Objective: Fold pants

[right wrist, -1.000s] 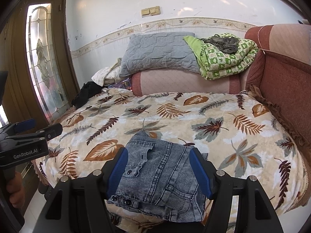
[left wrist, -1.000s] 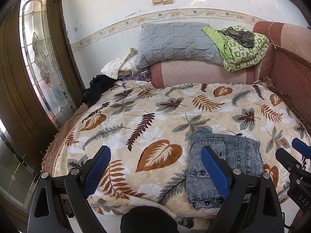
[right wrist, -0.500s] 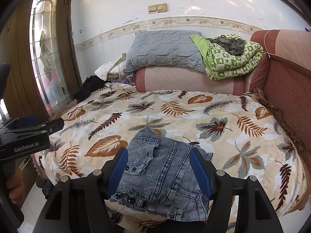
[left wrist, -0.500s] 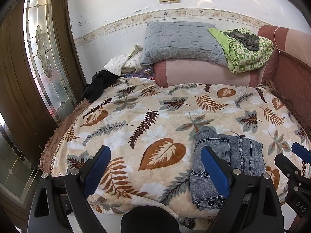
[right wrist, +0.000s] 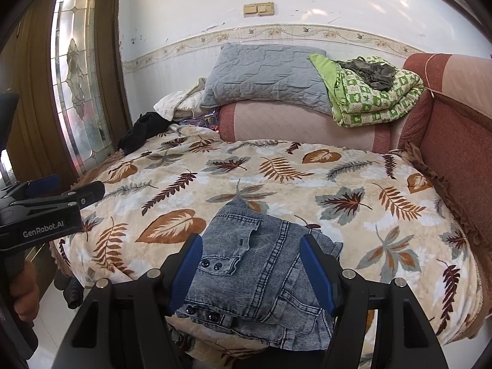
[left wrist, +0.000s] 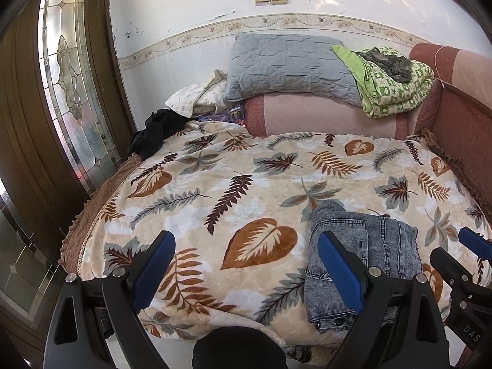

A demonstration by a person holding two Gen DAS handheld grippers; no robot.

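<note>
Right wrist view: folded jeans lower than before, both tongs spread, empty.

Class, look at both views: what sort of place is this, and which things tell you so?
Probably a bedroom in a home: a bed under a leaf-print blanket, a grey pillow and folded green quilt at its head, and folded jeans on it.

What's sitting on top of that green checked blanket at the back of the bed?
A crumpled dark grey-green garment lies on top of the folded green blanket. What kind of garment cannot be told, and the blanket's folds hide anything tucked inside. The blanket itself rests on a pink bolster.
</note>
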